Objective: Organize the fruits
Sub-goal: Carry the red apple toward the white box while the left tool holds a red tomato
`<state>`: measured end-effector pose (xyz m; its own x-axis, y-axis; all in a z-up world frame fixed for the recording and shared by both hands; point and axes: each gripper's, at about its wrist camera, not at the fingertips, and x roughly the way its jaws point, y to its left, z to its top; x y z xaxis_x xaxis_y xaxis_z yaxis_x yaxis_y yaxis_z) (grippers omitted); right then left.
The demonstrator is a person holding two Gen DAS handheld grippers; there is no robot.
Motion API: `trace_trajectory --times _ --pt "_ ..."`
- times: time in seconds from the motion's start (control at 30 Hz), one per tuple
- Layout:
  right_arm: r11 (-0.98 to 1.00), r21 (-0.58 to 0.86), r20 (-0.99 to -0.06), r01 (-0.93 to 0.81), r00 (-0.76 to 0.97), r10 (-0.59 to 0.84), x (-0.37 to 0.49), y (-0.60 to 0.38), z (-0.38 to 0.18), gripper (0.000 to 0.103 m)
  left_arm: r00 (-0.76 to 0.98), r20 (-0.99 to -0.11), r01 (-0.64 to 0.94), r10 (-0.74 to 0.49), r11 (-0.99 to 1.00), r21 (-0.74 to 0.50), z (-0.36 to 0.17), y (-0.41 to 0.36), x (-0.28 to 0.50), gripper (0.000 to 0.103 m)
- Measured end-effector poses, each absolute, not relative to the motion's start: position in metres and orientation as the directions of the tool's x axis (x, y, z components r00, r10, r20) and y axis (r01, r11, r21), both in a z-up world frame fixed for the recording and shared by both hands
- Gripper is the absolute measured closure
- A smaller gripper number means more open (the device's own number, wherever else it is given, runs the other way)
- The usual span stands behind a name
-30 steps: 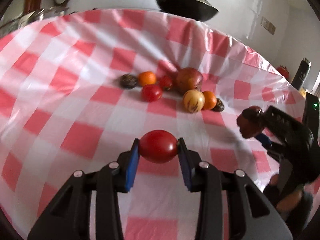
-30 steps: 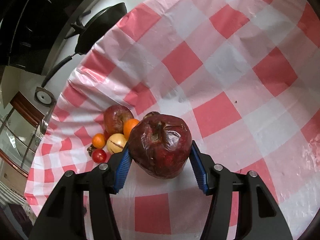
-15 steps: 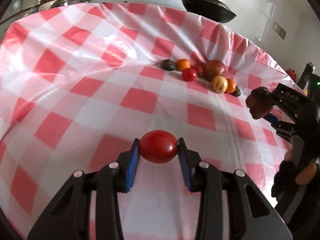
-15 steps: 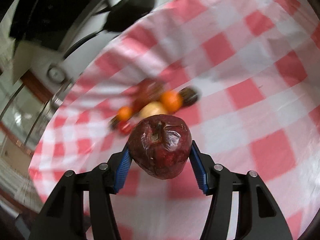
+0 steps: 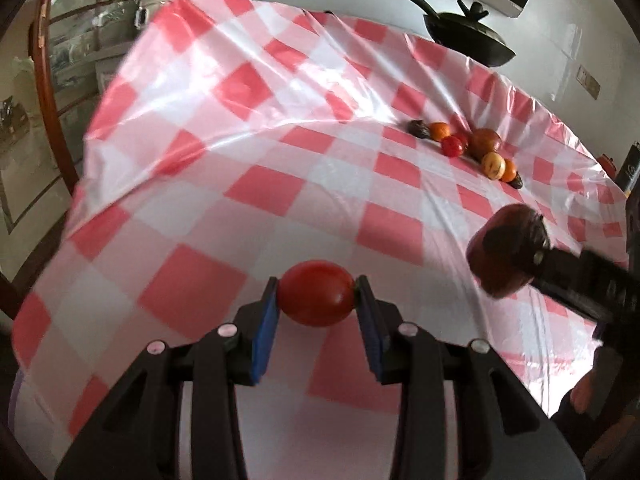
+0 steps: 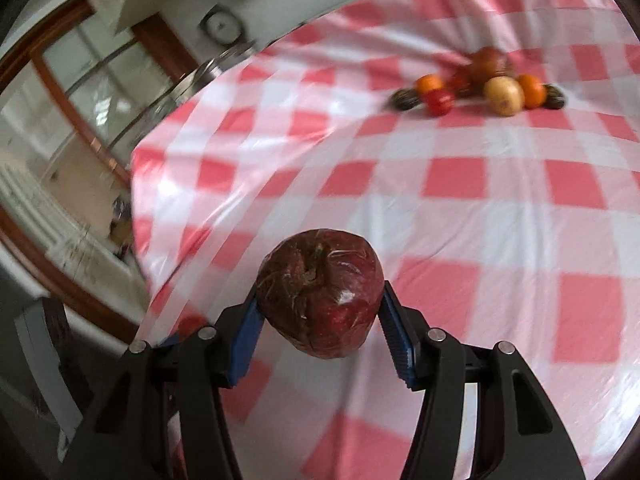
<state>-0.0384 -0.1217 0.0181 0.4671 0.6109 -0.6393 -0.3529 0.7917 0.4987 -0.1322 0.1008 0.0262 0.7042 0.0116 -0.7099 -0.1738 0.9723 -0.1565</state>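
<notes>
My left gripper [image 5: 316, 300] is shut on a red tomato [image 5: 315, 294] and holds it above the checked tablecloth [image 5: 260, 184]. My right gripper [image 6: 320, 312] is shut on a wrinkled dark red apple [image 6: 320, 292]; the apple also shows at the right of the left wrist view [image 5: 506, 254]. A cluster of several fruits lies far off on the cloth: oranges [image 5: 440, 131], a small tomato [image 5: 451, 146], a brown-red apple [image 5: 485, 141], a yellow fruit [image 5: 493, 165] and dark fruits [image 5: 419, 128]. The cluster also shows in the right wrist view [image 6: 480, 84].
A black pan [image 5: 468, 38] sits beyond the table's far edge by the wall. A wood-framed glass cabinet [image 5: 52, 80] stands to the left of the table. The table's left edge [image 5: 92, 152] drops off close to both grippers.
Both grippers have pulled back from the fruit cluster and swung left toward the table's left edge, each still holding its fruit. The cluster now looks smaller and farther away.
</notes>
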Motion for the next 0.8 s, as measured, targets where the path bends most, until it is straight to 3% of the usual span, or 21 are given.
trace_trajectory --times 0.8 --pt "0.613 0.348 -0.653 -0.709 0.286 0.701 -0.166 0.005 0.029 0.047 0.707 -0.697 -0.308 0.116 0.939 -0.155 0.033 0.184 -0.256 0.065"
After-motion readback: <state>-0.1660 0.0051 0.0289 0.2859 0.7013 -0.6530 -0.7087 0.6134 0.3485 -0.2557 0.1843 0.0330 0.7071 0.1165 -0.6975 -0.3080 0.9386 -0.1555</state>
